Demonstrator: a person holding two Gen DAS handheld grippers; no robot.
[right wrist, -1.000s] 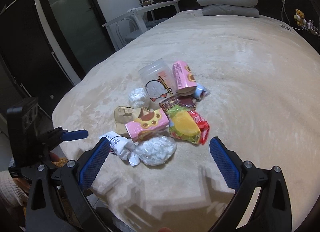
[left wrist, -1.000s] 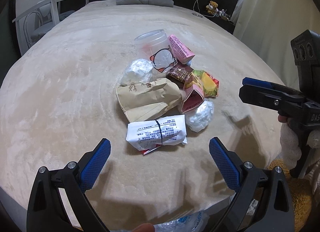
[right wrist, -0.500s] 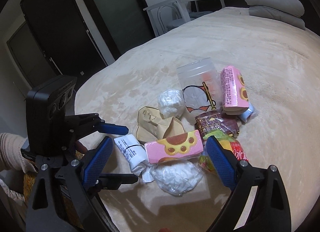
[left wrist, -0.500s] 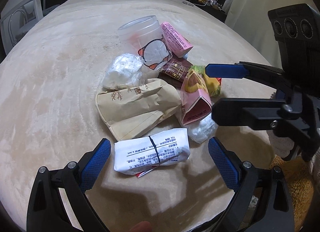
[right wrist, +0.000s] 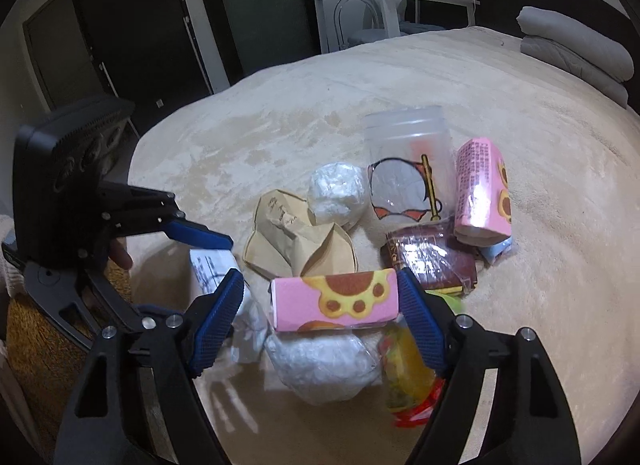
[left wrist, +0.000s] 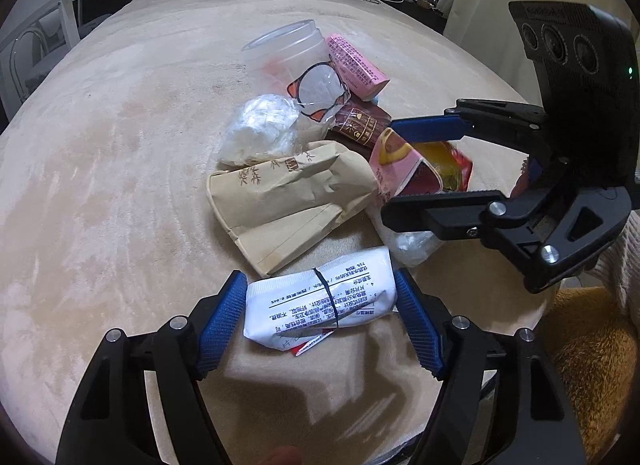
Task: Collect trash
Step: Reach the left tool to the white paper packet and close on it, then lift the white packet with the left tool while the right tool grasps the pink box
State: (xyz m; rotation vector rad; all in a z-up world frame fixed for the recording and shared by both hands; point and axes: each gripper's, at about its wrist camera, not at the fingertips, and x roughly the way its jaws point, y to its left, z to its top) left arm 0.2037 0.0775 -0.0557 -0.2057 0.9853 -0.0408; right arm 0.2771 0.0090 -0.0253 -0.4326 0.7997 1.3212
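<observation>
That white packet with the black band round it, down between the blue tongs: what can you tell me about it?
The white packet looks like soft, crinkled plastic or paper, printed with small dark text, and a thin black band cinches its middle. A red-edged scrap peeks from beneath it. It lies flat on the beige bed cover, nearest the bed's edge, just below the brown paper bag. The left tongs are open around it, a blue pad at each end, very close or just touching.

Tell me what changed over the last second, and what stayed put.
Both grippers moved in on the trash pile. The left gripper advanced until its open jaws bracket the white printed packet; the right gripper advanced until its open jaws bracket the pink paw-print box. Neither looks clamped yet. The brown paper bag, clear cup and the rest of the pile lie where they were.
</observation>
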